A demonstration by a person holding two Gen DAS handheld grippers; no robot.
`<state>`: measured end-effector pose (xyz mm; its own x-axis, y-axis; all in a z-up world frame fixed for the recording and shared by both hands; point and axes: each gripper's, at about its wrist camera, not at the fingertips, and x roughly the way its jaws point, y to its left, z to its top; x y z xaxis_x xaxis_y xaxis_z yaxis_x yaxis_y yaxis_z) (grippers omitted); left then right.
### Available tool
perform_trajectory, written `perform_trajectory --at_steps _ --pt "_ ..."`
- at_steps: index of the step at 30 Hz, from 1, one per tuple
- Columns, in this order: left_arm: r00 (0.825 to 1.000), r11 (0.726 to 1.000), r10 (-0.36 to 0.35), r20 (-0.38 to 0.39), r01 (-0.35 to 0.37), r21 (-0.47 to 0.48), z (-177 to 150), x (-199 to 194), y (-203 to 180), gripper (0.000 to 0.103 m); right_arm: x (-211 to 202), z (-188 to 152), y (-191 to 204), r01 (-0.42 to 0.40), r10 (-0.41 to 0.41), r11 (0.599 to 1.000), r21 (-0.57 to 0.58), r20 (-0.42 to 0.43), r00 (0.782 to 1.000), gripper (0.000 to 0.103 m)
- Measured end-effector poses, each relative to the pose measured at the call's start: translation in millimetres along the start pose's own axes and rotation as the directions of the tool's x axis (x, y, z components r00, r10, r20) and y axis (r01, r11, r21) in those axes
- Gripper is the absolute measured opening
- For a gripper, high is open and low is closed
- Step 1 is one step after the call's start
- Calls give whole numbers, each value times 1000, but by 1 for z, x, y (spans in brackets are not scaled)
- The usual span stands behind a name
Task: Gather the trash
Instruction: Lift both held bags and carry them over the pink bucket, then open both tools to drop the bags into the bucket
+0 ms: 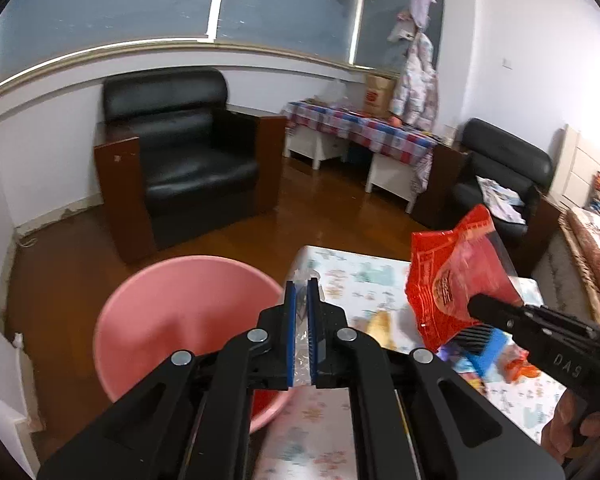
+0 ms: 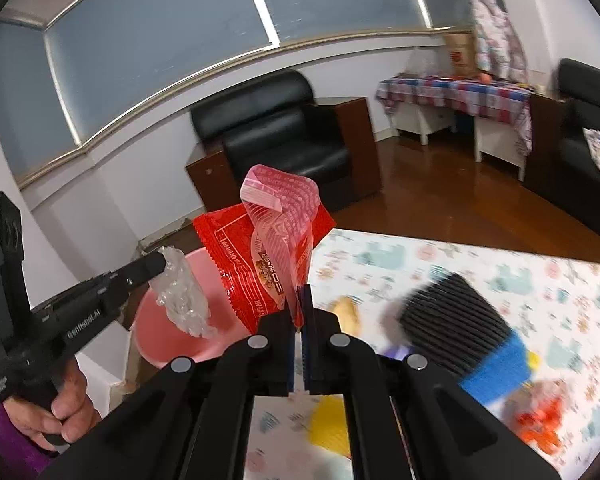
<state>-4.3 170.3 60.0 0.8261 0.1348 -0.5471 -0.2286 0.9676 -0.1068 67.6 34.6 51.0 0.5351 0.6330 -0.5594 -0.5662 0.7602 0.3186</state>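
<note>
1. Two pieces of trash are in your tongs: your left tongs (image 1: 302, 284) clench crinkled clear plastic wrap (image 2: 184, 300) above the round pink basin (image 1: 172, 320).
2. Your right tongs (image 2: 300, 292) pinch a glossy red wrapper (image 2: 256, 264) by its edge, over the patterned bench (image 2: 500, 264).

Patterned table (image 2: 480, 264): black-blue brush (image 2: 460, 336), orange scrap (image 2: 540, 420), yellow item (image 2: 330, 424) lying on it.
</note>
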Motion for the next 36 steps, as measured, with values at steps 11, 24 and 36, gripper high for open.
perform_trajectory --at_steps 11,24,36 --pt "993 991 108 -39 -111 -78 -14 11 57 4 75 10 60 -76 67 993 -87 -98 993 2" --pt "975 975 172 -140 -189 -116 -31 46 88 5 129 0 77 -74 47 987 -140 -190 981 2" --pt "969 969 177 -174 -202 -140 -38 55 97 15 144 -5 79 -74 42 989 -130 -231 972 11"
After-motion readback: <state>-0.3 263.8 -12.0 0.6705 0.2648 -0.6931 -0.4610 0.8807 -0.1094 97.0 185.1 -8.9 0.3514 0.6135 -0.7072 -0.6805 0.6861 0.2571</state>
